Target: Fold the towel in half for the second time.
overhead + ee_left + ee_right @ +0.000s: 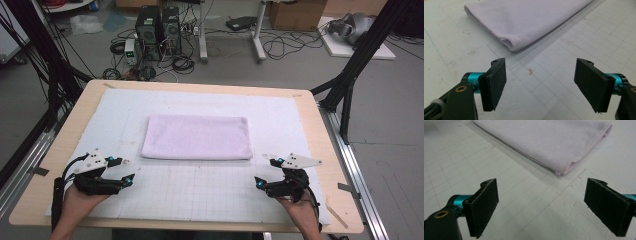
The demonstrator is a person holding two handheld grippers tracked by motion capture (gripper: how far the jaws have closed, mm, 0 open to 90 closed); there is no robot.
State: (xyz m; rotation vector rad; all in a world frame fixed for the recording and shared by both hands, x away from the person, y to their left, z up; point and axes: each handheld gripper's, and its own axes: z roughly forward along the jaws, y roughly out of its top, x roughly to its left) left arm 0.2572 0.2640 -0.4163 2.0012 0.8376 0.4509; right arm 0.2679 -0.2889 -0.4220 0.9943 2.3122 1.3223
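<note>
Both open grippers, left gripper point(126, 170) and right gripper point(265, 172), flank the folded towel's point(197, 136) near corners.

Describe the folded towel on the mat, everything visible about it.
The towel is pale lilac, soft and fleecy-looking, folded into a flat, wide rectangle of several layers. It lies in the middle of the white gridded mat, long side across the table. In the left gripper view its rounded fold shows at one corner; in the right gripper view stitched hems show at the other. Nothing touches it but the mat.
</note>
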